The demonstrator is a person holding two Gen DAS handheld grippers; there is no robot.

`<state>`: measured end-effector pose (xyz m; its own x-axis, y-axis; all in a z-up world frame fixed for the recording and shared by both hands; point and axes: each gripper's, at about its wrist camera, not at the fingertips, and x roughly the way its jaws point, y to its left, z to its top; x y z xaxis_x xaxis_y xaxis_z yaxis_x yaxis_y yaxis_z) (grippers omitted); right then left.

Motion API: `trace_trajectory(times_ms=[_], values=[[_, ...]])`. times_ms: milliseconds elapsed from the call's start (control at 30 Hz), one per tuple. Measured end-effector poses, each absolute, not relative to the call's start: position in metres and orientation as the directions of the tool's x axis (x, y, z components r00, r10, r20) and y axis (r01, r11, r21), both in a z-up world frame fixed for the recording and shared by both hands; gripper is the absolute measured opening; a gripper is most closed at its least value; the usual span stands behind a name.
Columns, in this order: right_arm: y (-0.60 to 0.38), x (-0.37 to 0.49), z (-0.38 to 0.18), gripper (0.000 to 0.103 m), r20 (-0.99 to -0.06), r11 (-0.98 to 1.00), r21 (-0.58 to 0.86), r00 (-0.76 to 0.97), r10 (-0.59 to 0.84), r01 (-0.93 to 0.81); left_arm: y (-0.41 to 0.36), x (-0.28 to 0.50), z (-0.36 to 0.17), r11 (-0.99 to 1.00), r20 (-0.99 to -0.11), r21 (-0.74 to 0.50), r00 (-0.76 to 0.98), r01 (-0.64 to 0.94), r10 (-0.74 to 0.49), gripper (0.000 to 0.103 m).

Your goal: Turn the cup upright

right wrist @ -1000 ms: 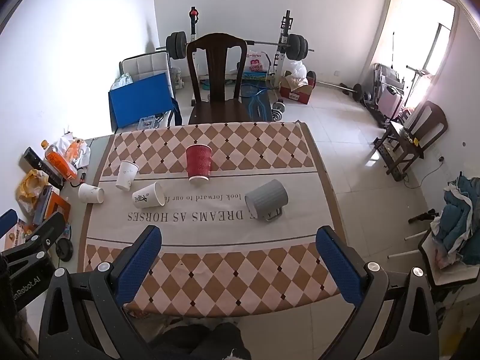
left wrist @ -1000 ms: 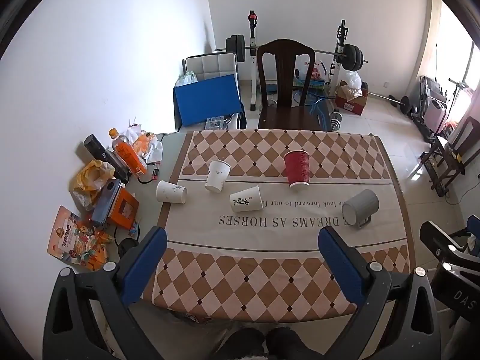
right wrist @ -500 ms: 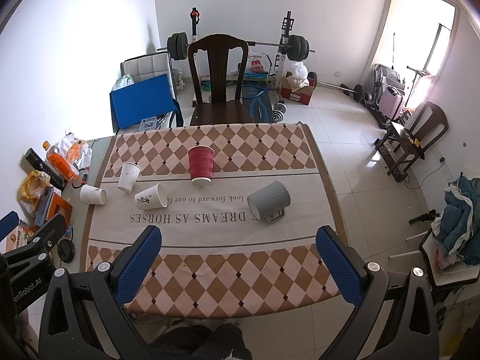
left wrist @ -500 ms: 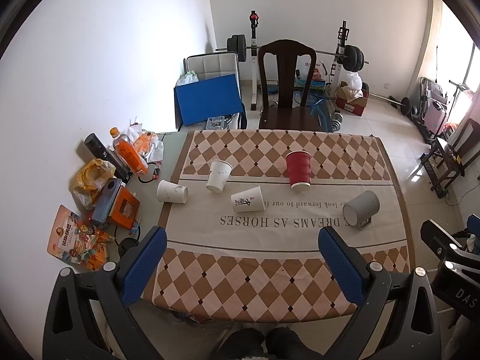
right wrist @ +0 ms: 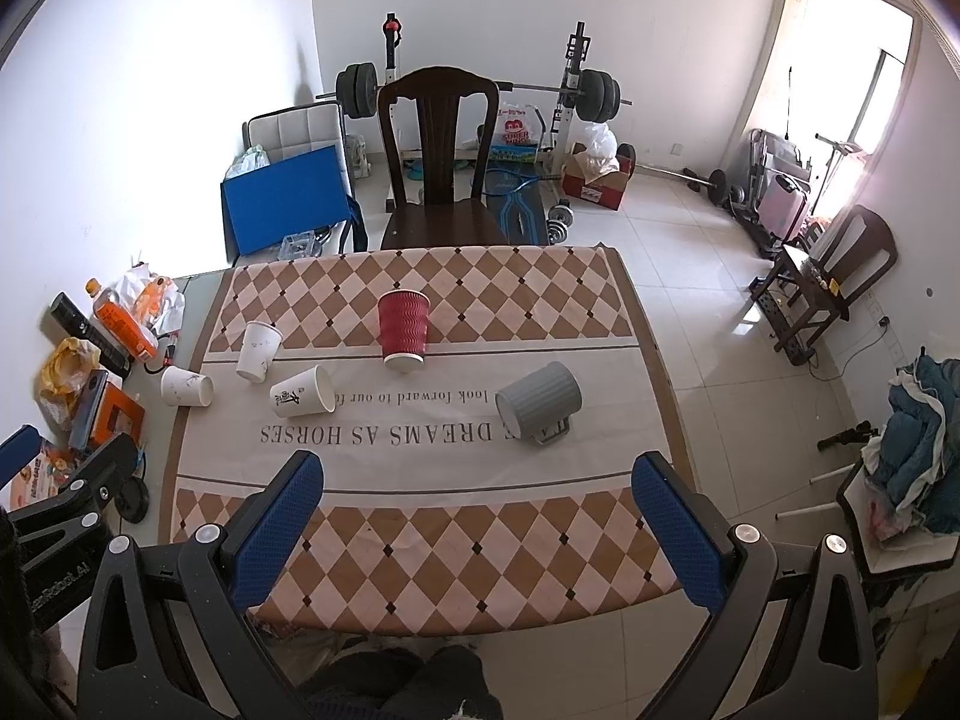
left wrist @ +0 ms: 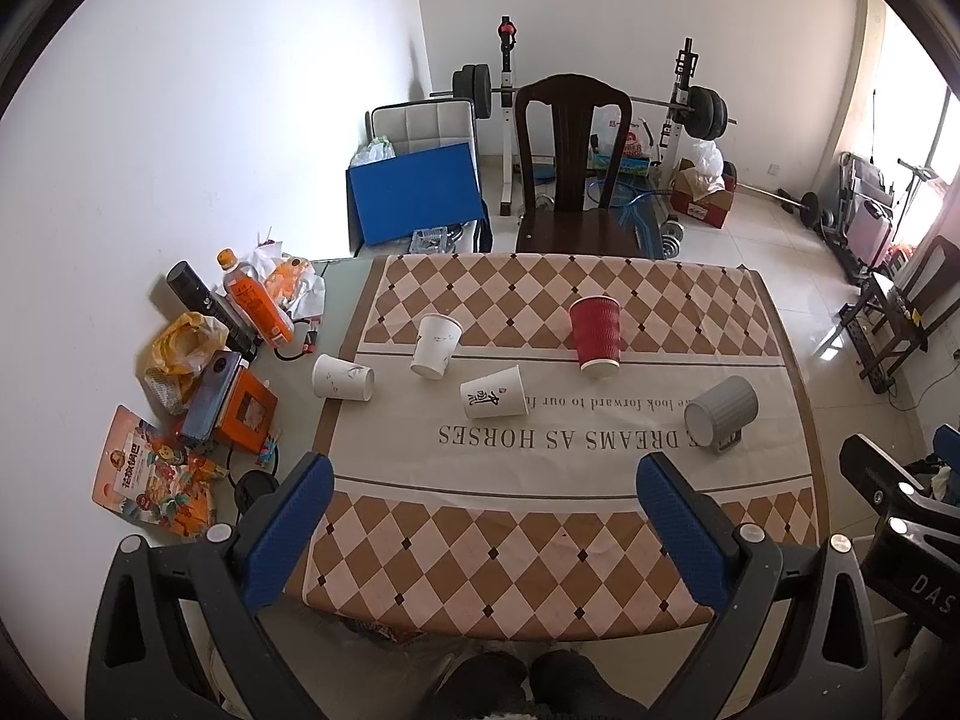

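Left claw (left wrist: 483, 516) spread wide, empty, held high above the near edge of the desk (left wrist: 540, 564); right claw (right wrist: 480, 513) likewise wide and empty, same height, near edge.

Five cups noted on the desk, none upright: red cup (left wrist: 594, 333) standing mouth down near the middle; grey mug (left wrist: 720, 411) on its side toward the right edge, base facing the camera, handle against the cloth; printed paper cup (left wrist: 495, 401) on its side near centre, long axis running left to right, mouth to the right; plain paper cup (left wrist: 437, 345) mouth down, leaning; another plain paper cup (left wrist: 342, 377) on its side at the left border of the cloth.

Which cup is meant: not stated. Grey mug (right wrist: 540, 399) well ahead of the right claw and slightly right of its centre line, so judged nearer that hand; white cups lie ahead and left, nearer the left hand.

Against the earlier frames: both claws unchanged in spread; cups in the same places; views shifted only slightly, the desk sitting marginally further off.
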<state>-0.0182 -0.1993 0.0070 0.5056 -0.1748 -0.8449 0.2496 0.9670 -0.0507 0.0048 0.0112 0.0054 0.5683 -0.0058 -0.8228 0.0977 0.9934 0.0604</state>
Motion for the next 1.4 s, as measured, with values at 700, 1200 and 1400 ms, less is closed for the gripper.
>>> trace_trajectory(times_ms=[700, 1200, 1400], values=[[-0.2008, -0.018, 0.0109, 0.103, -0.842, 0.967, -0.056, 0.509, -0.18, 0.25, 0.012, 0.0055, 0.0059, 0.994, -0.824, 0.057, 0.567, 0.098, -0.008, 0.103], [-0.1995, -0.0189, 0.0121, 0.103, -0.84, 0.967, -0.056, 0.512, -0.181, 0.25, 0.0136, 0.0072, 0.0112, 0.994, -0.823, 0.055, 0.569, 0.099, -0.011, 0.103], [-0.1992, -0.0192, 0.0121, 0.103, -0.838, 0.967, -0.059, 0.513, -0.183, 0.25, 0.014, 0.0076, 0.0118, 0.994, -0.824, 0.053, 0.567, 0.099, -0.012, 0.103]])
